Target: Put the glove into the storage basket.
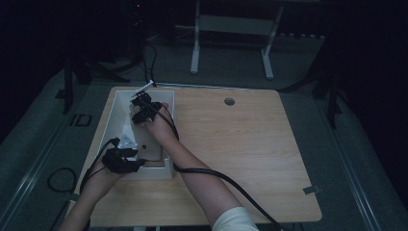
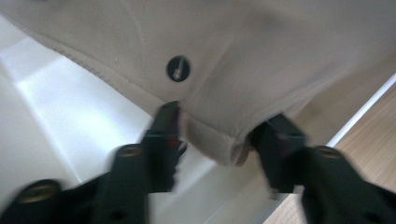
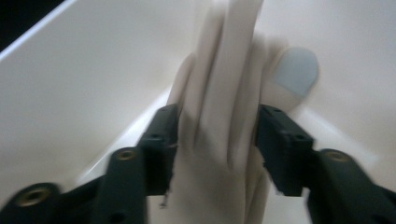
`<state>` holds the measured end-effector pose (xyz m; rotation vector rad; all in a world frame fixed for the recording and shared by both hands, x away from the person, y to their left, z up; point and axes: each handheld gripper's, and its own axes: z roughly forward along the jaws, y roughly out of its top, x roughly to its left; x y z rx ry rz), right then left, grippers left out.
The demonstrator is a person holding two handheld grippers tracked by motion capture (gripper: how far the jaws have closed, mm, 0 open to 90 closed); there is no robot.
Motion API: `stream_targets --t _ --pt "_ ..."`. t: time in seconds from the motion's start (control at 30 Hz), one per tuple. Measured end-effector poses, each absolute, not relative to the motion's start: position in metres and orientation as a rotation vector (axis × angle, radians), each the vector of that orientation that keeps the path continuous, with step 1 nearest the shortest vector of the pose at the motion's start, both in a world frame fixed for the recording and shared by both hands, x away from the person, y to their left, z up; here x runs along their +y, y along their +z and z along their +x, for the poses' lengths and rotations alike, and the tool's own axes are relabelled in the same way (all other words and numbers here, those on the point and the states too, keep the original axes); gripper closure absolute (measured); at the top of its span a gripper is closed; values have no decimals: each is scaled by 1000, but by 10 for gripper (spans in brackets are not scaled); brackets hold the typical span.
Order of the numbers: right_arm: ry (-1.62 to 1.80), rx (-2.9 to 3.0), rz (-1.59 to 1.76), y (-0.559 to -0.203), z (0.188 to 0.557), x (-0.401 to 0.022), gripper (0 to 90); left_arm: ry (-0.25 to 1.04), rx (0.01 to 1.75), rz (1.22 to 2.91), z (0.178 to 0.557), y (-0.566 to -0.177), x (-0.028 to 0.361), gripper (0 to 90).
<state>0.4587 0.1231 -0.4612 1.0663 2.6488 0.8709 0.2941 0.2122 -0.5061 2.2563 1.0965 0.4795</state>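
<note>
Cream cloth [image 2: 261, 56] lies in the white bin [image 1: 111, 126] at the tabletop's [image 1: 250, 144] left end, draped w/ a folded hem and a dark round snap [image 2: 178, 68] showing in the left gripper view. In the right gripper view it's bunched into long upright folds [image 3: 229, 93], a grey-blue round patch [image 3: 296, 71] just beside them.

Looks soft, light, floppy – it'll sag wherever it isn't held, and thin layers may slip, so best to pinch a thick spot: the rolled hem or the gathered folds, not a single layer.

Left tongs [image 2: 219, 140] stand apart, hem between the jaws; can't see the pads pressing. Right tongs [image 3: 217, 140] also apart, straddling the folds; cloth brushes both jaws, but it doesn't look clamped.

From the high view, left tongs [image 1: 126, 161] sit at the bin's near end, right tongs [image 1: 144, 108] toward the far end, cables trailing back across the tabletop.
</note>
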Motion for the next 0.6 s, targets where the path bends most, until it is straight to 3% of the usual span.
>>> stream_targets --t 0.13,0.3,0.6 --pt "893 2611 1038 -454 458 118 391 523 1124 2219 292 -504 208 364" --pt "940 2598 1026 -447 456 109 383 549 1126 2183 289 -498 204 176" --pt "1069 2641 994 -435 453 87 216 551 1130 2068 289 -491 205 87"
